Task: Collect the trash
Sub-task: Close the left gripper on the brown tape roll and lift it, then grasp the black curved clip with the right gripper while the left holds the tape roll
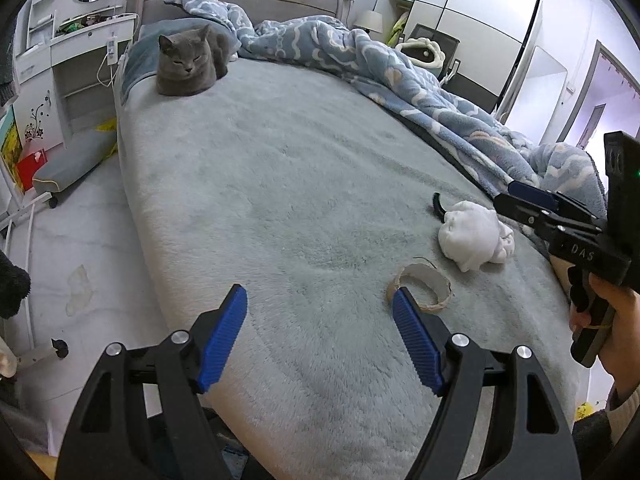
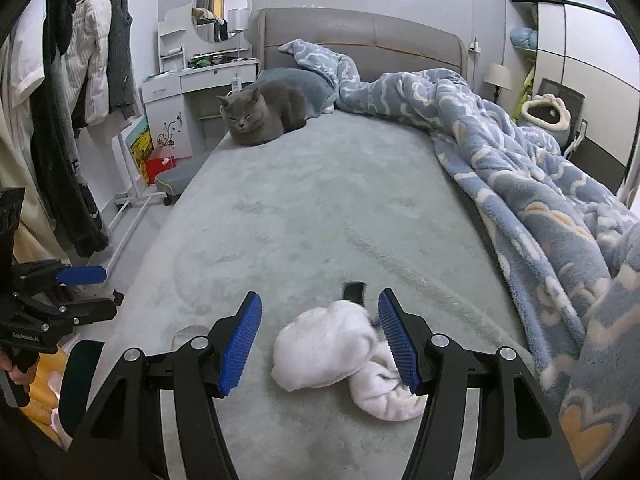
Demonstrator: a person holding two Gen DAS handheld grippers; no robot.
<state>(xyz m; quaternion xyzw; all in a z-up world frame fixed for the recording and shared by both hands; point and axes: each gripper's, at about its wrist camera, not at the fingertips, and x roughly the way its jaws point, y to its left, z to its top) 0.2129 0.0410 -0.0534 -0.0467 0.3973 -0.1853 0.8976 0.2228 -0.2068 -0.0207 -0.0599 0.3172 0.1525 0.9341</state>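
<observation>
Trash is lying on the near part of the grey bed cover [image 1: 280,184]: a crumpled white wad [image 2: 340,356] of tissue or cloth, a cardboard tape ring [image 1: 420,288], and a small black curved piece [image 1: 440,204] just beyond the wad.

In the right wrist view the right gripper [image 2: 320,340] is hanging low over the wad with its jaws standing apart and nothing pressed between them. The wad is sitting between the two blue pads, closer to the right-hand one, which is overlapping its edge; whether that pad is touching it I cannot tell. The wad's long axis is running from near right to far left, slanting across the jaw gap, so closing here would probably be catching its bulkier far lobe.

In the left wrist view the left gripper [image 1: 320,316] is also standing open and empty. The ring is lying flat, just off to the right of its gap, partly behind the right-hand pad's tip. The left hand is the nearer one for the ring, the right for the wad and black piece.

A grey cat [image 1: 188,64] is resting at the far end, well apart from everything, and a blue patterned blanket [image 2: 540,200] is bunching along the right side.
</observation>
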